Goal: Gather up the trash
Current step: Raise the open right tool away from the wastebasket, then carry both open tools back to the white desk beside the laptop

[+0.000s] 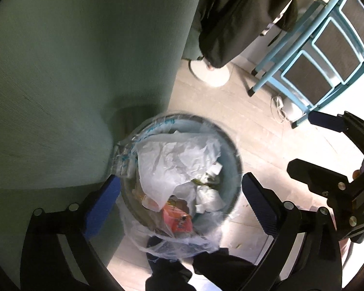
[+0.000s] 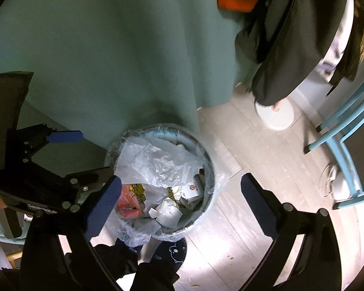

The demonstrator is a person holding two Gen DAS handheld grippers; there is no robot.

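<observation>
Below tools, round lined bin (image 1: 233, 150) full: crumpled white plastic (image 1: 172, 160), orange wrapper (image 1: 179, 223).

A green cloth (image 2: 109, 60) hangs down on the left, reaching the pale plank floor (image 2: 254, 194). Far right, a dark coat (image 2: 291, 48) drapes over a round white stand base (image 2: 276, 117). A light-blue metal chair (image 1: 310, 55) stands at the right, brightly lit.
</observation>
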